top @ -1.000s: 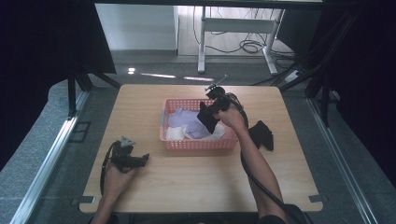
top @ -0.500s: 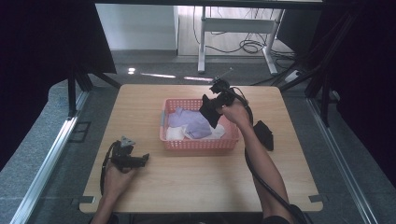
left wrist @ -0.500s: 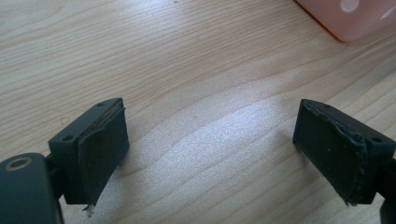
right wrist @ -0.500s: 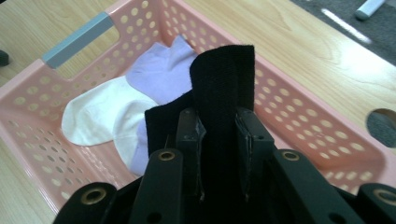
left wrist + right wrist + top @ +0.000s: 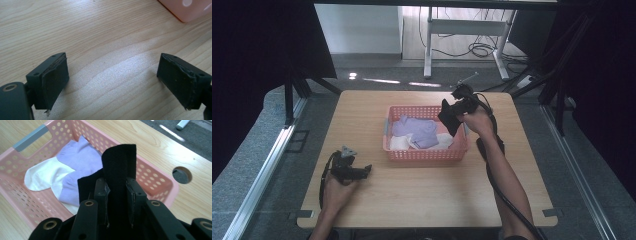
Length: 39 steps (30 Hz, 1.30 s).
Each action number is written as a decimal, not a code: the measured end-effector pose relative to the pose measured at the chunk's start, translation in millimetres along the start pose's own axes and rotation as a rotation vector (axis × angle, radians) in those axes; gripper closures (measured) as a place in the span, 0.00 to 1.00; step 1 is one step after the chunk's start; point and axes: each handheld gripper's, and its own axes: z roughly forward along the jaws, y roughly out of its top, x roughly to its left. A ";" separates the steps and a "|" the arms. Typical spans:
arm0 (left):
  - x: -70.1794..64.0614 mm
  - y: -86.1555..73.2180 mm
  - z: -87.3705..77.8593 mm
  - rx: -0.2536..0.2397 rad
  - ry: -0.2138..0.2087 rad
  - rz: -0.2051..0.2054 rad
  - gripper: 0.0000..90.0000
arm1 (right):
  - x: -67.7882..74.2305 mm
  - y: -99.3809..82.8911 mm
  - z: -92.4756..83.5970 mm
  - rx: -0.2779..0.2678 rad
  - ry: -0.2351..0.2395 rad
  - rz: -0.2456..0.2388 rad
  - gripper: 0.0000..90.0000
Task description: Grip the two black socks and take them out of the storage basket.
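Your right tongs (image 5: 117,192) are clenched on a black fabric sock (image 5: 119,165) held above the pink perforated plastic basket (image 5: 426,154), where lilac and white socks (image 5: 419,132) already lie, so dropping it in remains, while your left tongs (image 5: 120,80) rest released on the wooden tabletop (image 5: 422,190).

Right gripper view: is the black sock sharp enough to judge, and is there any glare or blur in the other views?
Right gripper view: the black sock is fairly sharp between the right tool jaws, though its dark knit hides detail. Left gripper view: a pale sheen of glare lies on the table between the open jaws of the left tool. High view: soft overall, with dark surroundings and bright streaks on the floor.
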 end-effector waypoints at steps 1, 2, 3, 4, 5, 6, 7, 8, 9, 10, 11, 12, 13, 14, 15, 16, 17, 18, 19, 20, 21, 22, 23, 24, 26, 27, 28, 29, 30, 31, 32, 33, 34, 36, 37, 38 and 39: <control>0.0 0.0 0.0 0.000 0.000 0.000 0.11 | 0.0 0.0 0.0 0.000 0.000 0.000 0.82; 0.0 0.0 0.0 0.000 0.000 0.000 0.11 | -1.6 -1.5 -1.8 -0.003 -0.002 0.005 0.82; 0.0 0.0 0.0 0.000 0.000 0.000 0.11 | -4.8 -4.5 -5.4 -0.006 -0.009 0.011 0.82; 0.1 0.0 0.0 0.000 0.000 0.001 0.11 | -6.4 -6.1 -7.3 -0.009 -0.012 0.018 0.82; 0.1 0.0 0.0 0.001 0.000 0.001 0.11 | -6.4 -6.1 -7.3 -0.009 -0.012 0.018 0.82; 0.1 0.0 -0.1 0.001 0.000 0.002 0.11 | -8.2 -7.8 -9.1 -0.012 -0.016 0.021 0.82; 0.3 0.0 -0.2 0.003 0.000 0.004 0.11 | -11.9 -11.6 -12.7 -0.014 -0.020 0.026 0.82; 0.3 0.0 -0.2 0.003 0.000 0.004 0.11 | -13.7 -13.5 -14.4 -0.015 -0.024 0.031 0.82; 0.3 0.0 -0.2 0.003 0.000 0.004 0.11 | -13.7 -13.5 -14.4 -0.015 -0.024 0.031 0.82; 0.3 0.0 -0.2 0.003 0.000 0.004 0.11 | -15.5 -15.4 -16.1 -0.016 -0.030 0.036 0.82; 0.3 0.0 -0.2 0.003 0.000 0.004 0.11 | -19.2 -19.1 -19.7 -0.019 -0.037 0.044 0.82; 0.3 0.0 -0.2 0.003 0.000 0.004 0.11 | -21.1 -20.9 -21.8 -0.021 -0.040 0.049 0.82; 0.3 0.0 -0.2 0.003 0.000 0.004 0.11 | -21.1 -20.9 -21.8 -0.021 -0.040 0.049 0.82; 0.3 0.0 -0.2 0.003 0.000 0.004 0.11 | -24.8 -24.8 -25.8 -0.023 -0.048 0.056 0.82; 0.3 0.0 -0.2 0.003 0.000 0.004 0.11 | -24.8 -24.8 -25.8 -0.023 -0.048 0.056 0.82; 0.3 0.0 -0.2 0.003 0.000 0.004 0.11 | -26.8 -26.8 -28.0 -0.025 -0.051 0.061 0.82; 0.3 0.0 -0.2 0.003 0.001 0.004 0.11 | -28.9 -29.1 -30.1 -0.026 -0.055 0.065 0.82; 0.3 0.0 -0.2 0.003 0.000 0.004 0.11 | -33.4 -34.4 -34.7 -0.028 -0.065 0.077 0.82; 0.3 0.0 -0.2 0.003 0.000 0.004 0.11 | -33.4 -34.4 -34.7 -0.028 -0.065 0.077 0.82; 0.3 0.0 -0.2 0.003 0.000 0.004 0.11 | -35.0 -36.2 -36.2 -0.028 -0.069 0.081 0.82; 0.3 0.0 -0.2 0.003 0.000 0.004 0.11 | -39.8 -41.4 -40.5 -0.031 -0.075 0.092 0.82; 0.3 0.0 -0.2 0.003 0.000 0.004 0.11 | -39.8 -41.4 -40.5 -0.031 -0.075 0.092 0.82; 0.3 0.0 -0.2 0.003 0.000 0.004 0.11 | -42.0 -44.1 -42.6 -0.031 -0.081 0.100 0.82; 0.3 0.0 -0.2 0.003 0.000 0.004 0.11 | -44.6 -46.9 -45.0 -0.032 -0.084 0.105 0.82; 0.3 0.0 -0.2 0.003 0.000 0.004 0.11 | -49.5 -52.6 -49.5 -0.033 -0.093 0.117 0.82; 0.2 0.0 -0.2 0.003 0.000 0.004 0.11 | -51.9 -55.6 -51.5 -0.035 -0.102 0.125 0.82; 0.2 0.0 -0.2 0.003 0.000 0.004 0.11 | -54.3 -58.5 -53.6 -0.035 -0.105 0.132 0.82; 0.2 0.0 -0.2 0.003 0.000 0.004 0.11 | -56.7 -61.5 -55.5 -0.034 -0.111 0.138 0.82; 0.2 0.0 -0.2 0.004 0.000 0.004 0.11 | -61.4 -67.2 -59.3 -0.032 -0.123 0.151 0.81; 0.2 0.0 -0.2 0.003 0.000 0.003 0.11 | -63.6 -70.1 -61.1 -0.031 -0.131 0.156 0.81; 0.2 0.0 -0.2 0.003 0.000 0.003 0.11 | -63.6 -70.1 -61.1 -0.031 -0.131 0.156 0.81; 0.2 0.0 -0.2 0.003 0.001 0.004 0.11 | -65.8 -73.0 -62.8 -0.031 -0.137 0.163 0.81; 0.1 0.0 -0.2 0.003 0.000 0.003 0.11 | -70.1 -78.3 -65.4 -0.029 -0.154 0.171 0.81; 0.1 0.0 -0.2 0.003 0.001 0.003 0.11 | -72.1 -80.8 -66.0 -0.026 -0.164 0.176 0.81; 0.1 0.0 -0.2 0.003 0.001 0.003 0.11 | -74.0 -83.3 -66.1 -0.023 -0.170 0.181 0.81; 0.2 0.0 -0.2 0.003 0.001 0.004 0.11 | -77.2 -88.3 -64.1 -0.015 -0.175 0.191 0.81; 0.1 0.0 -0.2 0.004 0.001 0.003 0.11 | -77.2 -88.3 -64.1 -0.015 -0.175 0.191 0.81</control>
